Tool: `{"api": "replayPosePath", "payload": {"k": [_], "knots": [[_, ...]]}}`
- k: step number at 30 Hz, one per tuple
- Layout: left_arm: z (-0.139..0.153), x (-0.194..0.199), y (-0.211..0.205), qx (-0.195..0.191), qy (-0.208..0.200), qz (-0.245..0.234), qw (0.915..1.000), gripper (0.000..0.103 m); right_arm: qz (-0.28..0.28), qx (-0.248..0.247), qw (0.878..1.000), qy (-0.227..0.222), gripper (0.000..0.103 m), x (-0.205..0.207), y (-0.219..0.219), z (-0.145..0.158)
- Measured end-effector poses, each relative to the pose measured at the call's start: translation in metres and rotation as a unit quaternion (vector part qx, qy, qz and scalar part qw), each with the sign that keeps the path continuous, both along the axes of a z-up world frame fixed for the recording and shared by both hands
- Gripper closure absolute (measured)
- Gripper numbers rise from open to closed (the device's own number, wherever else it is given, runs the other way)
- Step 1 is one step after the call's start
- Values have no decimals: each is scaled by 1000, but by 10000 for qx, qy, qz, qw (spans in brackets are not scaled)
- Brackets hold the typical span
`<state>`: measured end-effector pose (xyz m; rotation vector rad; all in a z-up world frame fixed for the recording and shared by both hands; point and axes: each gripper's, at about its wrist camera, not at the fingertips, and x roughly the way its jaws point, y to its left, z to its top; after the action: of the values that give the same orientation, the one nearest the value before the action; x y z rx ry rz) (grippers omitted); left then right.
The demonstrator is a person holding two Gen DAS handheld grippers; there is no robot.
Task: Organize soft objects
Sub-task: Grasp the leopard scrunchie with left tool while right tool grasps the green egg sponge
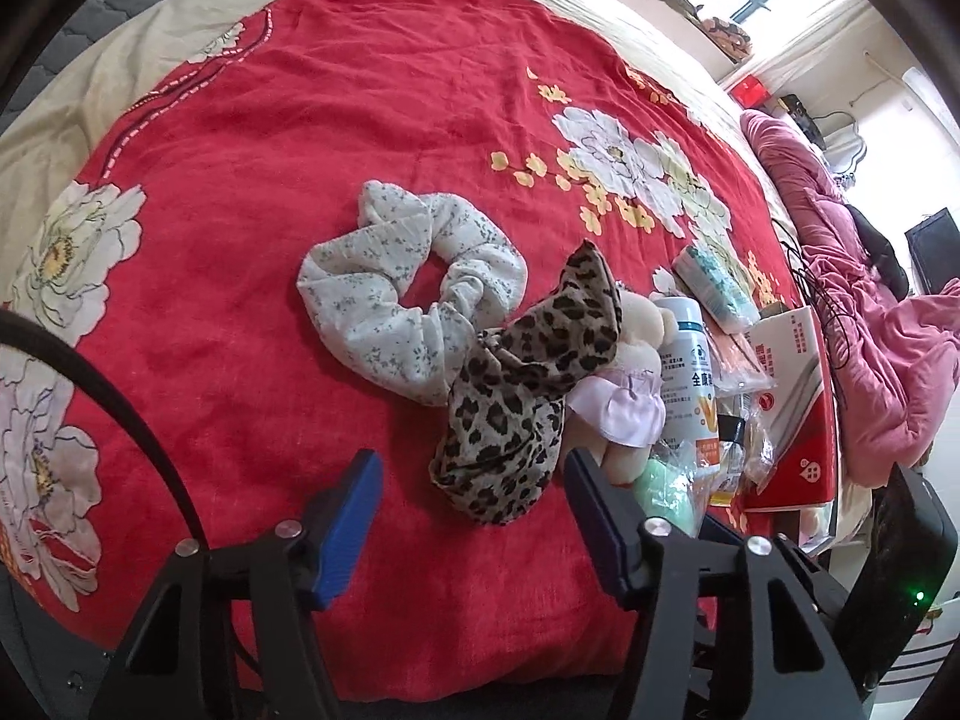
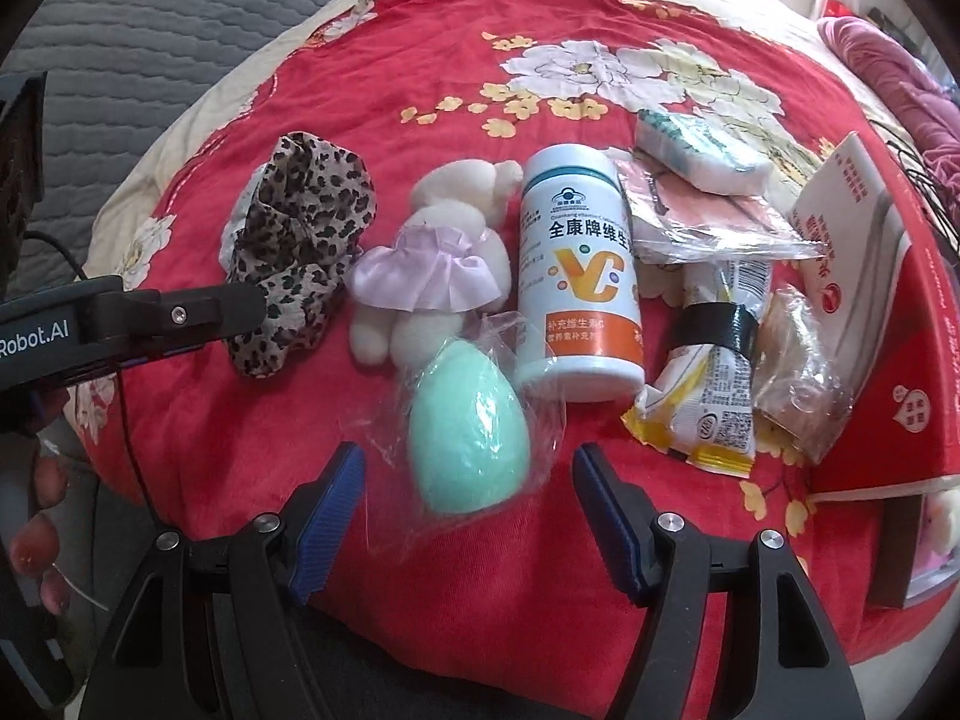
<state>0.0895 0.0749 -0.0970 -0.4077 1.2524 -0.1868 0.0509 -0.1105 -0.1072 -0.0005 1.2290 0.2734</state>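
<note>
A leopard-print scrunchie (image 1: 516, 396) lies on the red floral blanket (image 1: 270, 210), overlapping a white floral scrunchie (image 1: 408, 288). My left gripper (image 1: 471, 510) is open and empty, its jaws either side of the leopard scrunchie's near end. A small plush toy in a pink skirt (image 2: 432, 264) lies beside it. A mint green sponge egg in clear wrap (image 2: 465, 432) lies just ahead of my right gripper (image 2: 468, 510), which is open and empty. The left gripper's arm (image 2: 132, 312) shows in the right wrist view, over the leopard scrunchie (image 2: 300, 252).
A white vitamin bottle (image 2: 579, 276) lies right of the plush. Snack packets (image 2: 714, 378), a tissue pack (image 2: 696, 150) and a red and white box (image 2: 864, 276) crowd the right side. A pink quilt (image 1: 870, 300) lies beyond. The bed edge is close in front.
</note>
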Motion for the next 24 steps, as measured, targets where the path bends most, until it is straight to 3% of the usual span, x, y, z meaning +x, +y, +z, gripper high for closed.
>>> {"api": "replayPosePath", "payload": {"k": [1, 3, 7, 16, 24], "knots": [[-2, 1, -2, 10, 18, -9, 10000, 50, -8, 9, 10000, 34, 39, 1, 0, -2], [-4, 2, -4, -28, 68, -30, 10000, 56, 2, 33, 10000, 38, 41, 0, -1, -3], [-7, 5, -10, -153, 117, -121, 9997, 58, -25, 143, 9999, 32, 50, 0, -4, -3], [-7, 6, -12, -347, 21, -177, 9992, 89, -32, 378, 9993, -33, 54, -5, -14, 11], [11, -3, -15, -255, -232, -237, 9991, 93, -74, 518, 9985, -143, 55, -12, -28, 25]]}}
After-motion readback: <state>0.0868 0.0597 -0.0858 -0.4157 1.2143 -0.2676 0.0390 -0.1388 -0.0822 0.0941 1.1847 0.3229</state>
